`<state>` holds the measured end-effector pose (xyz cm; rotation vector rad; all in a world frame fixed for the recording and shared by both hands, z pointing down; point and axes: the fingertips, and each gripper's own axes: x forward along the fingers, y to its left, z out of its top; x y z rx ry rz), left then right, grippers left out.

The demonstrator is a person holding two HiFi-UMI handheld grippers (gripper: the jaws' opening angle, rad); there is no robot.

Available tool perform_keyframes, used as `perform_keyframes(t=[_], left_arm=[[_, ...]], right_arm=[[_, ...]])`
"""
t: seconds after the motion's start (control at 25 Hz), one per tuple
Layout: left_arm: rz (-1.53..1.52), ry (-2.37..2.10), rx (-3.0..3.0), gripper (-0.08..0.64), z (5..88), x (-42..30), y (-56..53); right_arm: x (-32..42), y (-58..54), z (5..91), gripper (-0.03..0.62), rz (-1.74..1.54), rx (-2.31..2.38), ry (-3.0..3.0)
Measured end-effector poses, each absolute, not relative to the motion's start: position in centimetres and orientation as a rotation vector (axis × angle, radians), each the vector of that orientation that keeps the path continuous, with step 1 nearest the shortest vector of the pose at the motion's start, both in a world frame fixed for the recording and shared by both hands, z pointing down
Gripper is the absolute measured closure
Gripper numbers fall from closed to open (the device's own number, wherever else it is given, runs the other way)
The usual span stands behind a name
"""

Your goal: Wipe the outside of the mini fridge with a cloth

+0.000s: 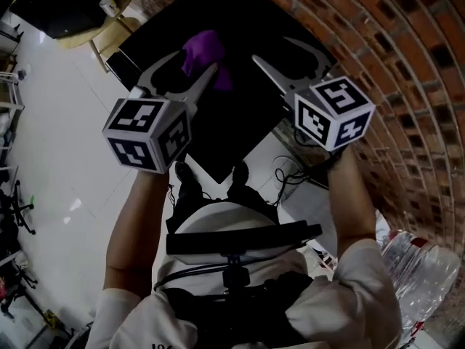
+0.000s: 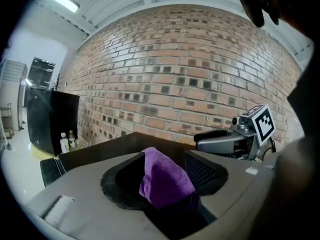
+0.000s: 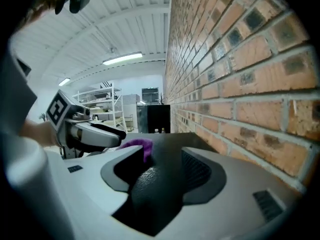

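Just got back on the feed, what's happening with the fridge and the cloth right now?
A person holds both grippers over the black top of the mini fridge, beside the brick wall. The purple cloth sits between the jaws of the left gripper, which stand apart and don't seem to clamp it. The right gripper is open and empty, hovering alongside.
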<state>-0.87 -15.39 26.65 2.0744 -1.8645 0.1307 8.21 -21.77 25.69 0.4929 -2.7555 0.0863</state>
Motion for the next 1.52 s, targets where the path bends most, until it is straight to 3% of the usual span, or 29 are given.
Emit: perform_keyframes(t=[0.04,0.24,0.64,1.0,1.24,1.52], left_arm=[[0.161,-1.880,2.066,0.293,26.8,-0.7,-15.7],[0.363,-1.925,2.006,0.245,28.1,-0.8,-17.8],[0.612,-1.861,1.973,0.247,30.8,0.1,-18.7],[0.647,-1.848,1.922,0.252,31.6,0.3,-18.8],[0.696,-1.876,1.907,0.371,31.1,0.3,-19.7],[0.713,-1.912,1.867,0.420,31.0,-0.3,-19.7]], right_arm=[[8.0,-22.3,25.8,0.385,0.062,0.508,-2.745],[5.3,-23.0,27.8,0.387,0.020,0.487,-2.662],[3.5,-23.4,29.6,0.391,0.092,0.519,-2.621],[3.6,-23.6,29.3,0.393,0.170,0.511,-2.674],[3.8,-23.3,28.8,0.393,0.187,0.477,-2.724],[3.6,-23.1,28.9,0.393,0.181,0.447,-2.715]])
